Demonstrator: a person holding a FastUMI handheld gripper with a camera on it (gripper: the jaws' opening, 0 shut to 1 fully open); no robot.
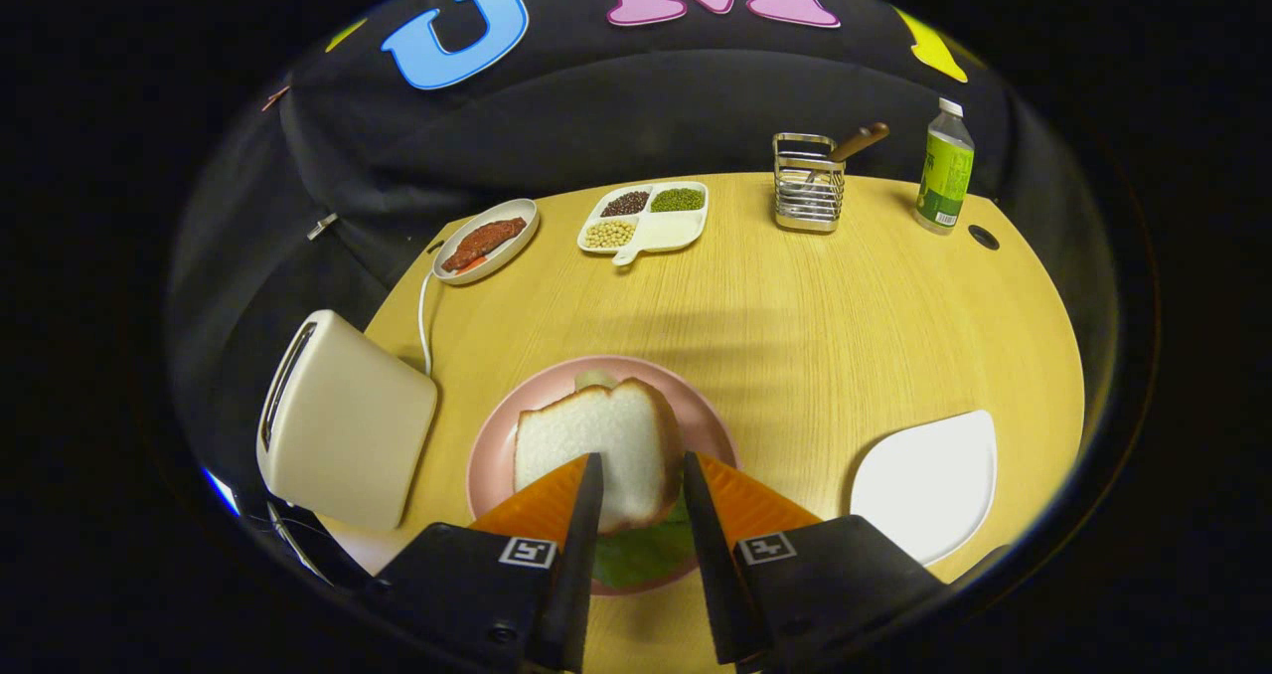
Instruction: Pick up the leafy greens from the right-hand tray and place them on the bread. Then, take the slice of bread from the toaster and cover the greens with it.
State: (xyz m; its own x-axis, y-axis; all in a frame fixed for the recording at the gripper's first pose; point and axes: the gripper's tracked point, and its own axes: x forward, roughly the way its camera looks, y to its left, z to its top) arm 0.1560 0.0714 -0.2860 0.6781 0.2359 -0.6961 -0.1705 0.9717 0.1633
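The hand-held gripper (641,490) hangs over the round pink plate (497,455), and its two fingers sit on either side of a white slice of bread (596,445) with a tan crust; whether both fingers actually press on the slice cannot be told, since the near edge of the bread lies between them with slight gaps that the view does not settle. The slice lies on the pink plate, over a green leafy lettuce piece (646,555) that pokes out at the plate's near side, between the fingers. At the plate's far rim a pale bit of another bread slice (594,380) peeks from under the top one. Left of the plate stands a cream-coloured toaster (343,421) with its white cord (424,321) running away over the light wooden table (815,316). Right of the plate lies a white leaf-shaped tray (929,480). Far beyond the plate are an oval white dish with a reddish meat piece (485,241), a white divided tray of beans (646,217), a metal wire utensil rack (809,182) and a green-labelled plastic bottle (944,167).
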